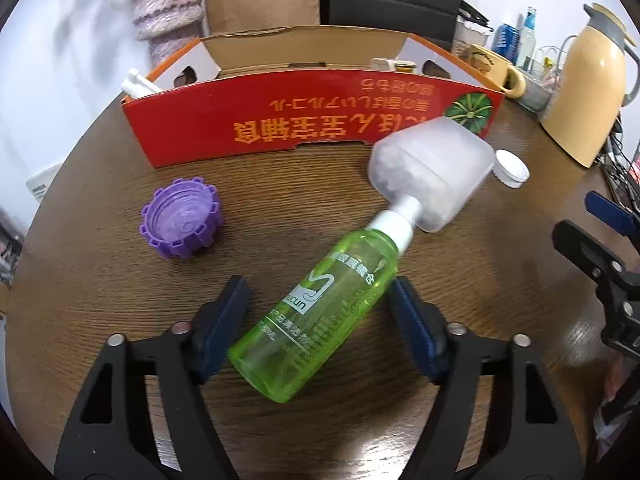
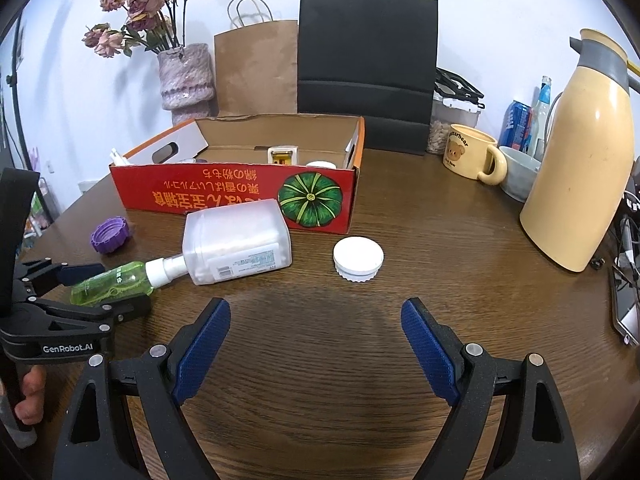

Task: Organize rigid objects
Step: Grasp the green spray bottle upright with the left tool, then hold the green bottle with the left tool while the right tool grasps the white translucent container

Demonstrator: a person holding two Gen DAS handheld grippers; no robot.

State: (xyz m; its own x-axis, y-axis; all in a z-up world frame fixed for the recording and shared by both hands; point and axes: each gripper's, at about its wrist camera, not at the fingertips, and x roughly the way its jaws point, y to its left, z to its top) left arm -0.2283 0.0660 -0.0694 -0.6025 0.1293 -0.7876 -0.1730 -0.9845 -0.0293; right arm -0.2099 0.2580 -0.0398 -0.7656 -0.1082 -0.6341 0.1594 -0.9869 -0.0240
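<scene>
A green spray bottle (image 1: 316, 312) lies on the brown table between the open jaws of my left gripper (image 1: 320, 300); the pads do not touch it. It also shows in the right wrist view (image 2: 112, 282). Its white nozzle points at a frosted plastic container (image 1: 432, 168) lying on its side. A purple ridged cap (image 1: 182, 222) lies to the left. A white round lid (image 2: 358, 258) lies ahead of my right gripper (image 2: 316, 332), which is open and empty. A red cardboard box (image 2: 240, 196) stands behind, holding several small items.
A cream thermos jug (image 2: 580, 160), a bear mug (image 2: 470, 154), a grey bowl and drink bottles stand at the right. A vase of dried flowers (image 2: 186, 80), a brown paper bag and a black bag stand behind the box. A phone lies at the right edge.
</scene>
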